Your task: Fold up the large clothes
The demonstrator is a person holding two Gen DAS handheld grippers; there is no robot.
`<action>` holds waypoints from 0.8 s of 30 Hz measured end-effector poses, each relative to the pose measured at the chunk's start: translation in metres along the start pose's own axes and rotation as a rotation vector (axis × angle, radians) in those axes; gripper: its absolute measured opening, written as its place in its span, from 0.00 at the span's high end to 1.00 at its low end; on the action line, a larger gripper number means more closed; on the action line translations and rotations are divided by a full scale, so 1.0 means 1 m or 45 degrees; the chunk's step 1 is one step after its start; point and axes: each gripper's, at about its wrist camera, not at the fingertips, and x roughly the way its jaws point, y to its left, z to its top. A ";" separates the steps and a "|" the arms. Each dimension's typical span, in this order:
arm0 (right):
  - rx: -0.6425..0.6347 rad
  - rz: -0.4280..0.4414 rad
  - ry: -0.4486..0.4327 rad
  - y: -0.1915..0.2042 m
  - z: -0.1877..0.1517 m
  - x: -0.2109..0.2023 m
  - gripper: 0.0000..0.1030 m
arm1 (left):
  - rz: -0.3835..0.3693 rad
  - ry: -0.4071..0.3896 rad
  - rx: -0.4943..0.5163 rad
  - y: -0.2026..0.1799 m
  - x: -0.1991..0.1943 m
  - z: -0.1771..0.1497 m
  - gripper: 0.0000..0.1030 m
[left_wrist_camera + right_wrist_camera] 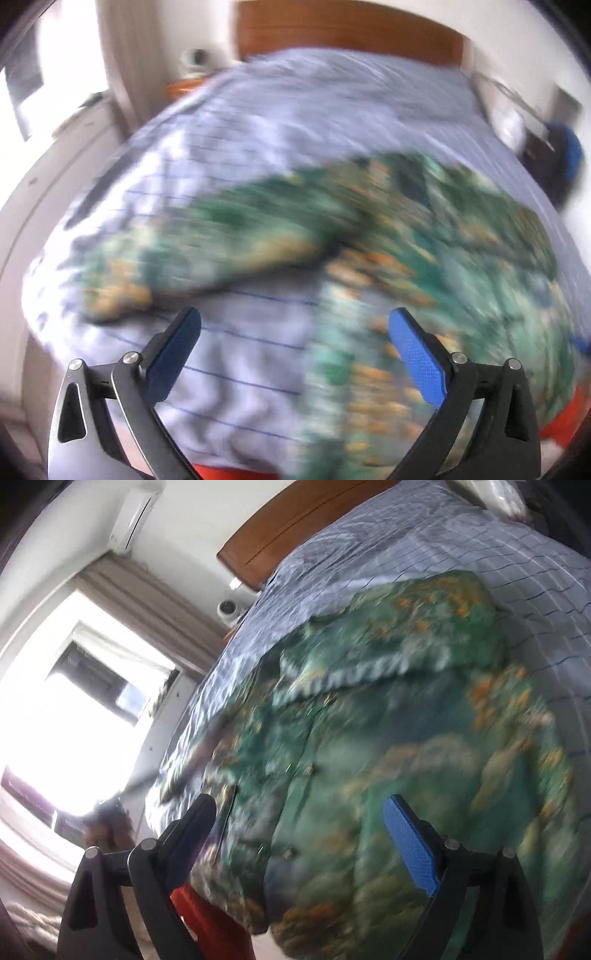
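A large green shirt with orange and white print (424,236) (388,720) lies spread on a bed with a pale blue checked cover (295,122) (424,535). One sleeve stretches to the left in the left wrist view. My left gripper (295,325) hangs open above the bed's near edge, nothing between its blue pads, with the shirt under its right finger. My right gripper (299,812) is open too, above the shirt's near part, which shows a buttoned front. Both views are blurred by motion.
A wooden headboard (347,33) (295,524) stands at the far end of the bed. A bright window with curtains (74,709) is on the left, an air conditioner (135,515) high on the wall. Something red (210,915) shows below the bed's near edge.
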 end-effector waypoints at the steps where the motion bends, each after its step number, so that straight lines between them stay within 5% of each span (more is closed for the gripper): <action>1: -0.010 0.006 0.012 0.007 -0.005 0.003 0.11 | 0.020 -0.003 -0.045 0.023 0.003 0.004 0.00; 4: -0.057 0.033 0.058 0.027 -0.014 0.018 0.11 | 0.069 0.050 -0.350 0.118 0.030 0.006 0.01; 8: -0.121 0.063 0.132 0.052 -0.027 0.033 0.11 | -0.033 0.029 -0.704 0.215 0.053 -0.003 0.01; 18: -0.146 0.091 0.278 0.076 -0.059 0.065 0.11 | 0.118 0.266 -0.877 0.267 0.133 -0.020 0.02; 19: -0.154 0.091 0.287 0.078 -0.061 0.066 0.11 | 0.109 0.268 -0.885 0.265 0.134 -0.023 0.09; 22: -0.170 0.077 0.298 0.080 -0.064 0.068 0.11 | 0.126 0.303 -0.846 0.257 0.134 -0.023 0.76; 24: -0.167 0.075 0.296 0.079 -0.065 0.067 0.11 | 0.194 0.308 -0.802 0.253 0.129 -0.018 0.92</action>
